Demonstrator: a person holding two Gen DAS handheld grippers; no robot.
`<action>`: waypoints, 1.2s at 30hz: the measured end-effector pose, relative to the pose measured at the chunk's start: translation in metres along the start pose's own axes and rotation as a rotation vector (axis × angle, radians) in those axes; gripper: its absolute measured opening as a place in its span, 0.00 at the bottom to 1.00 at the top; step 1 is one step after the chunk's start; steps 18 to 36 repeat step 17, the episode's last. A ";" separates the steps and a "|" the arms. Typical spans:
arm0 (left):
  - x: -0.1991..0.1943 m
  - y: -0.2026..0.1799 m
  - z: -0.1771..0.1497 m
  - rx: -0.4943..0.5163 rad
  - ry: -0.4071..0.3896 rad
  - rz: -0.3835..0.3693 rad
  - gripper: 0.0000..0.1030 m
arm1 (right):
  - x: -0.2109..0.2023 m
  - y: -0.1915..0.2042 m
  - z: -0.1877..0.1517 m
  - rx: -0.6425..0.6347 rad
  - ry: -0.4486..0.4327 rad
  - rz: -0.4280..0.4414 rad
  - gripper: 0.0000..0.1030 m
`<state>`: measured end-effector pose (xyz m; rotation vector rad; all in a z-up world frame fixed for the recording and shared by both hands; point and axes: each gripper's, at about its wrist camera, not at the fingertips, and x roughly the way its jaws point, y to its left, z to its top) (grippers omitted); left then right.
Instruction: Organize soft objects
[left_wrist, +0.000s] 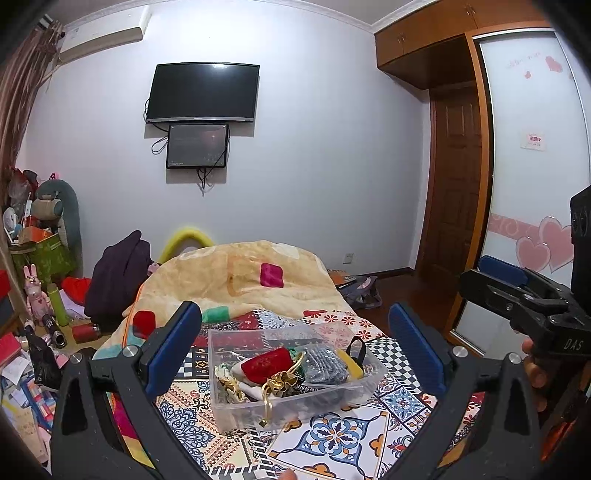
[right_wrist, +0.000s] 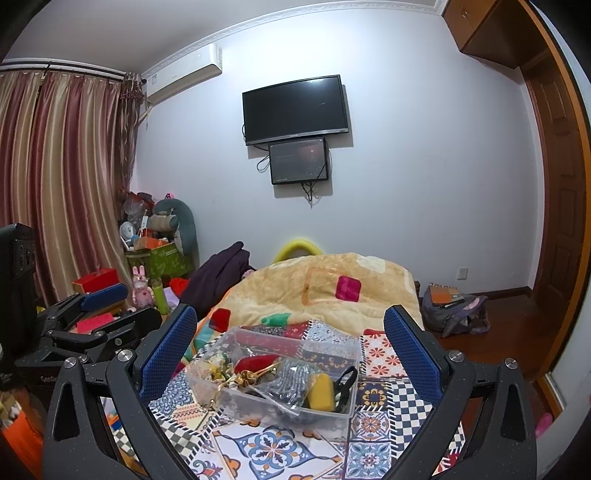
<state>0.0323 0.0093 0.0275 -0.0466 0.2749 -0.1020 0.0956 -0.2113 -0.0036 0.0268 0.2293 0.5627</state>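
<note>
- Left wrist view: left gripper (left_wrist: 295, 347) spread wide, empty, above clear bin (left_wrist: 295, 402) on patterned bedspread (left_wrist: 343, 439); red pouch (left_wrist: 267, 363) and gold drawstring bag (left_wrist: 279, 382) inside.
- Only here: wardrobe door with pink hearts (left_wrist: 543, 243); right gripper (left_wrist: 506, 280) at side, jaws near closed, empty.
- Right wrist view: right gripper (right_wrist: 290, 345) near closed per left view; yellow sponge (right_wrist: 322, 391) in bin (right_wrist: 236, 338).
- Only here: striped curtains (right_wrist: 62, 177).

text: "DAS" | on: right gripper (left_wrist: 491, 280) body | other labels: illegible

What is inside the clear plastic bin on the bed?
The clear plastic bin holds a red pouch, a gold drawstring pouch, a grey patterned bag and a yellow item with a black strap. Whatever lies beneath them is covered.
</note>
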 end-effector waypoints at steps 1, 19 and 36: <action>0.000 0.000 0.000 0.000 0.000 -0.001 1.00 | 0.000 0.000 0.000 0.000 0.001 -0.001 0.99; 0.001 -0.002 0.000 0.008 0.008 -0.009 1.00 | 0.003 0.003 -0.003 -0.005 0.014 0.000 1.00; 0.001 -0.002 0.000 0.008 0.008 -0.009 1.00 | 0.003 0.003 -0.003 -0.005 0.014 0.000 1.00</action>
